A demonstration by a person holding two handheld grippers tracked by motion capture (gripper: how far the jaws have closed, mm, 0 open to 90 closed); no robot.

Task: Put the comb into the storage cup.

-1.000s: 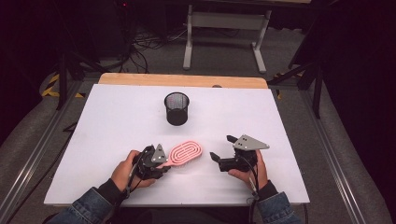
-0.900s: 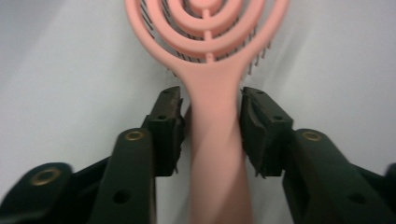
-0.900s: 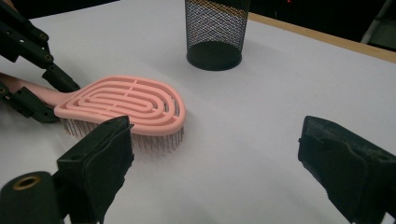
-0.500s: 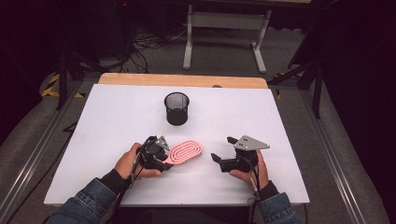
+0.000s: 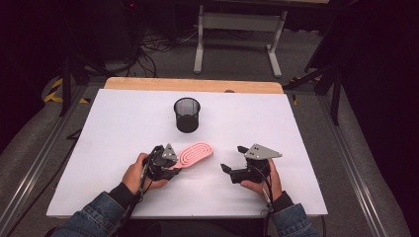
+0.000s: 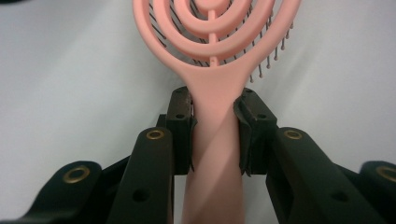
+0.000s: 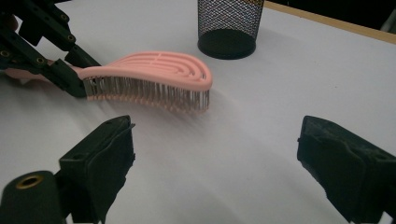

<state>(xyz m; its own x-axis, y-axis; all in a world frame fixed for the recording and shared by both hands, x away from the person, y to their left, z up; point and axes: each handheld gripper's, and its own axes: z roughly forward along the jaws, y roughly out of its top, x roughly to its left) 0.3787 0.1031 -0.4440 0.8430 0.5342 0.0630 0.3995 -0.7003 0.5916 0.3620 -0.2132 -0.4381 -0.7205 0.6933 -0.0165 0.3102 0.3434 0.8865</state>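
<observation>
A pink vented hairbrush (image 5: 196, 153) sits bristles down at the middle of the white table (image 5: 123, 128). My left gripper (image 5: 174, 167) is shut on its handle. In the left gripper view both pads press the pink handle (image 6: 212, 154), and the brush head (image 6: 215, 32) reaches away from me. My right gripper (image 5: 233, 159) is open to the right of the brush and holds nothing. In the right gripper view its jaws stand wide apart around bare table (image 7: 224, 154), with the brush (image 7: 154, 70) and the left gripper (image 7: 46, 46) beyond. The bristle tips are at or just above the table.
A black mesh cup (image 5: 187, 114) stands upright behind the brush, and the right gripper view shows this cup (image 7: 229, 28) too. A wooden strip (image 5: 192, 85) runs along the table's far edge. Beyond the table are a metal stand and cables on the floor.
My left hand and gripper have shifted slightly forward and to the right, and the hairbrush has moved a little away from me with them. The right gripper has stayed where it was, open.
</observation>
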